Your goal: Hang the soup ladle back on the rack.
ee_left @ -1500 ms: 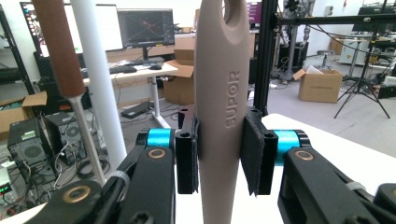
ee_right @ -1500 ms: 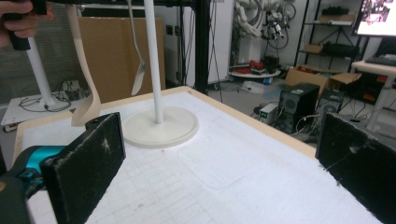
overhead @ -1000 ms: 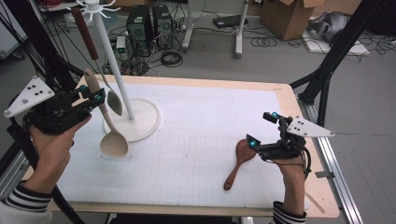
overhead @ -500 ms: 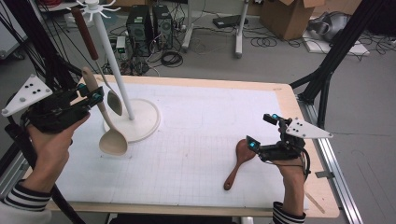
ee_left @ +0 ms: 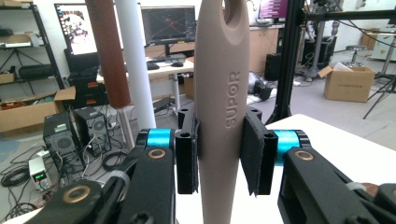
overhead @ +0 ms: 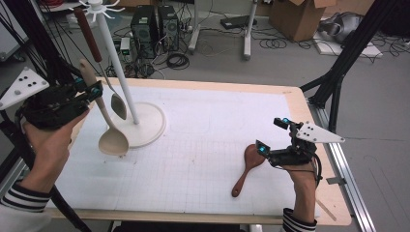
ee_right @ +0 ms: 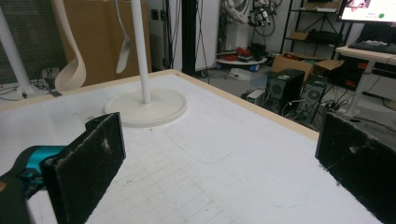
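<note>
- At nine o'clock of the table in the high view, we see the left gripper (overhead: 92,89) held above the mat's left edge, its jaws pinching the handle of a beige spoon (overhead: 107,126).
- In the left gripper view, the two black pads (ee_left: 187,156) press on either side of that handle, which stands upright between them and bears raised lettering.
- The spoon's bowl hangs just over the mat at about eight o'clock of the stand's round base (overhead: 145,126), close to its rim; we cannot tell whether it touches the mat.
- At eleven o'clock of the table rises the white stand (overhead: 117,67), a brown-handled metal spoon (overhead: 102,65) hanging from a hook at its top, its bowl low beside the pole.
- At four o'clock of the table, a brown wooden spatula (overhead: 246,168) lies flat on the white mat (overhead: 203,145).
- Just right of the spatula's blade we see the right gripper (overhead: 274,135), its jaws spread wide, with nothing between them in the right gripper view.
</note>
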A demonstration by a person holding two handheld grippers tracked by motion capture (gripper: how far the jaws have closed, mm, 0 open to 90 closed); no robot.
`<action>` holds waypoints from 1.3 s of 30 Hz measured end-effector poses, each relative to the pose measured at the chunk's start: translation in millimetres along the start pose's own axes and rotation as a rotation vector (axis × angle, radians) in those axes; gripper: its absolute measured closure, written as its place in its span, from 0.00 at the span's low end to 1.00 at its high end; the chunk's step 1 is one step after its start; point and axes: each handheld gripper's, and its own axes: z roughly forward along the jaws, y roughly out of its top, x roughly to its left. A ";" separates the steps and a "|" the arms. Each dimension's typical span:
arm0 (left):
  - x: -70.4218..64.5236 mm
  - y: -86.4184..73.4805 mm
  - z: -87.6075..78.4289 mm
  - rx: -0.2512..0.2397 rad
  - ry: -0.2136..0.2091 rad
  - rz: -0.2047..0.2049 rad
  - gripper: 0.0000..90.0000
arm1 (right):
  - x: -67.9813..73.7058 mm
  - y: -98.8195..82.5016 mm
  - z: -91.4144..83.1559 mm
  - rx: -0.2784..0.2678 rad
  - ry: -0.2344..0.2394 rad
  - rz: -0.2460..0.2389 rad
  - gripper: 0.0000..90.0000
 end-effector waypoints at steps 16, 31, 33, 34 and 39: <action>5.8 32.1 19.9 0.013 0.037 -0.015 0.77 | -1.8 -1.8 2.6 0.013 0.001 0.001 0.00; 12.9 50.4 36.4 0.045 0.069 -0.017 0.77 | 0.0 -2.0 5.5 0.020 0.003 -0.002 0.00; 13.5 51.8 39.4 0.061 0.065 -0.019 0.77 | 0.0 -1.9 5.2 0.019 0.004 -0.002 0.00; 13.5 52.0 41.0 0.063 0.065 -0.024 0.77 | -0.1 -2.0 5.1 0.019 0.005 -0.001 0.00; 14.6 55.6 46.3 0.073 0.076 -0.021 0.77 | -1.1 -2.0 3.7 0.013 0.003 0.002 0.00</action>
